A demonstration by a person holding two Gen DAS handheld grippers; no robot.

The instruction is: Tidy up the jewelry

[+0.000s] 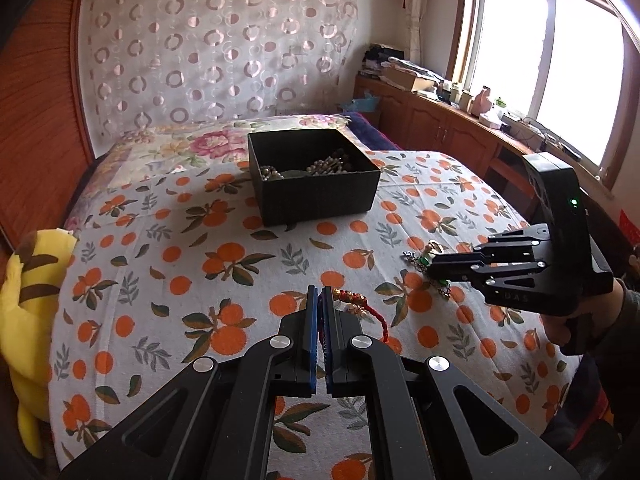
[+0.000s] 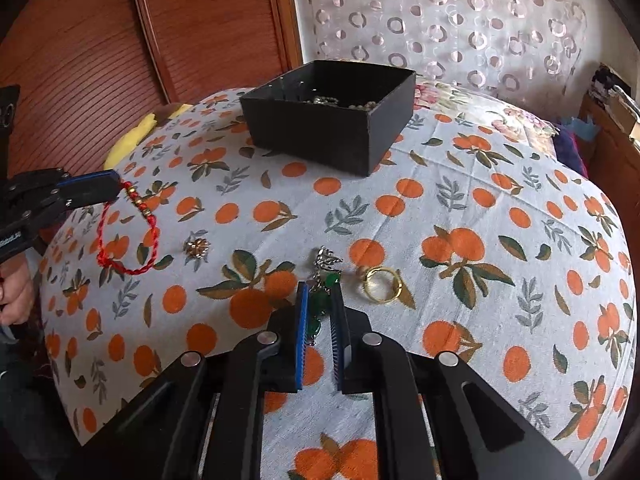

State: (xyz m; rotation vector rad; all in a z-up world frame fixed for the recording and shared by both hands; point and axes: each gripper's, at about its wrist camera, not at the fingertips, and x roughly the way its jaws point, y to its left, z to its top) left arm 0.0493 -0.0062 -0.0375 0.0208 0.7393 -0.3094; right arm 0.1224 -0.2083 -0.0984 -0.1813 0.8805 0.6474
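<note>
Left hand-held gripper [image 1: 320, 294] clamped on red cord bracelet [image 2: 124, 232]; right hand-held gripper [image 2: 320, 292] around green-beaded piece [image 2: 320, 300], contact unclear.

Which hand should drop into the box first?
Left. Its gripper is already shut on the red bracelet, which hangs lifted off the sheet, ready for the box. The right gripper is only straddling the green piece flat on the bed.

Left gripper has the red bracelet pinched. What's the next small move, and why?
Probably carry the left gripper forward over the black box and release. The red bracelet hangs clear of the bedspread, and the open-topped box already holds other jewelry.
</note>
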